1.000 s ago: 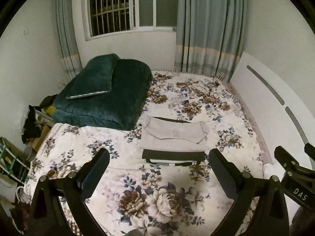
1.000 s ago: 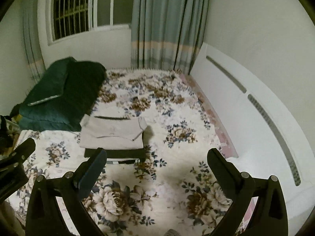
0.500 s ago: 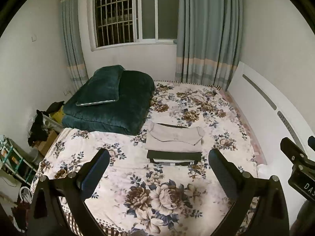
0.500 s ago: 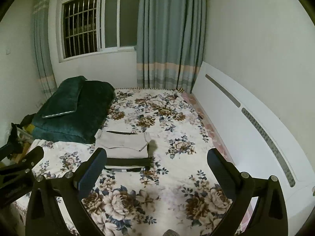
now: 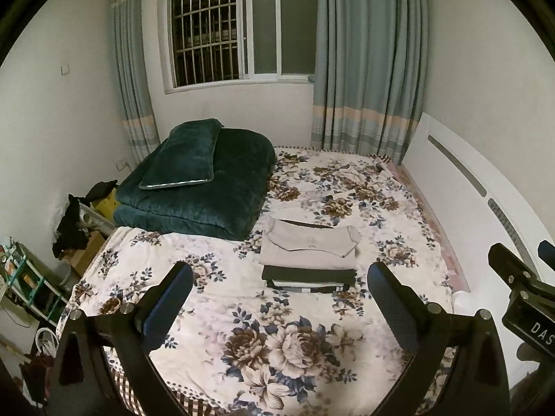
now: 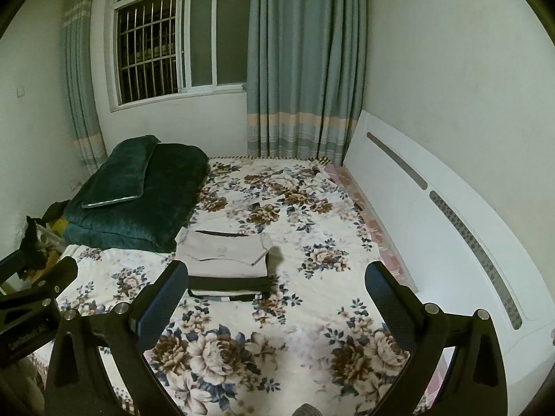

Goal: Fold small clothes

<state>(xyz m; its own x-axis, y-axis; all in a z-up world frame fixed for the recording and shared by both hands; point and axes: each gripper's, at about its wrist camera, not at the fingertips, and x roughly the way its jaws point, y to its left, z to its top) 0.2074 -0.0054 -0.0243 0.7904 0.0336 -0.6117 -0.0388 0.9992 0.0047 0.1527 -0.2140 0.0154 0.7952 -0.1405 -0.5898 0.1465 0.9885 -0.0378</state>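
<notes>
A stack of folded clothes lies in the middle of the floral bed: a beige folded garment [image 5: 308, 248] on top of dark folded garments [image 5: 308, 277]. The same beige garment [image 6: 223, 253] and dark garments [image 6: 229, 286] show in the right wrist view. My left gripper [image 5: 279, 300] is open and empty, held well back from the stack, above the bed's near part. My right gripper [image 6: 275, 300] is open and empty too, also held back. The right gripper's body shows at the right edge of the left wrist view [image 5: 520, 291].
A folded dark green quilt with a pillow [image 5: 197, 180] lies at the bed's far left. A white headboard [image 5: 461, 187] runs along the right side. Clutter and a shelf [image 5: 31, 280] stand left of the bed. Window and curtains [image 5: 364, 69] are at the back.
Both grippers have pulled back and up from the stack, so the clothes look smaller and more of the room shows. Both stay open. The stack has not moved.
</notes>
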